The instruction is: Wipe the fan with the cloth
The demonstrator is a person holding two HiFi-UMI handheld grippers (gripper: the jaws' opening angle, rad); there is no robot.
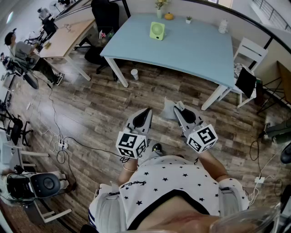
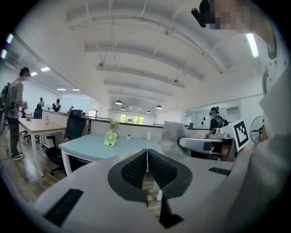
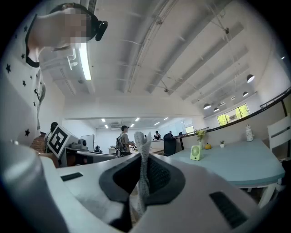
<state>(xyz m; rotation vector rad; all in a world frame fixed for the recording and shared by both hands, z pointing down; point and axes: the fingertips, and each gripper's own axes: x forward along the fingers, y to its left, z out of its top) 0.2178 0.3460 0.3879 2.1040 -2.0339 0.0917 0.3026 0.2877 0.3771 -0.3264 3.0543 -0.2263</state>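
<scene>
A small green fan (image 1: 157,31) stands on the light blue table (image 1: 195,50), far ahead of both grippers. It also shows as a small shape in the left gripper view (image 2: 109,139) and in the right gripper view (image 3: 195,152). My right gripper (image 1: 178,106) is shut on a grey cloth (image 1: 169,105), which stands up between its jaws (image 3: 142,159). My left gripper (image 1: 148,110) is shut with nothing in it, its jaws meeting (image 2: 147,157). Both are held close to my body above the wooden floor. The cloth (image 2: 173,136) shows beside the left gripper.
On the table's far edge stand a flower vase (image 1: 159,8), an orange object (image 1: 168,16), a tiny plant (image 1: 188,19) and a white bottle (image 1: 223,26). A black office chair (image 1: 103,20), a white chair (image 1: 248,51), a cup (image 1: 134,73) and floor cables (image 1: 61,144) surround it. A person (image 1: 25,52) sits far left.
</scene>
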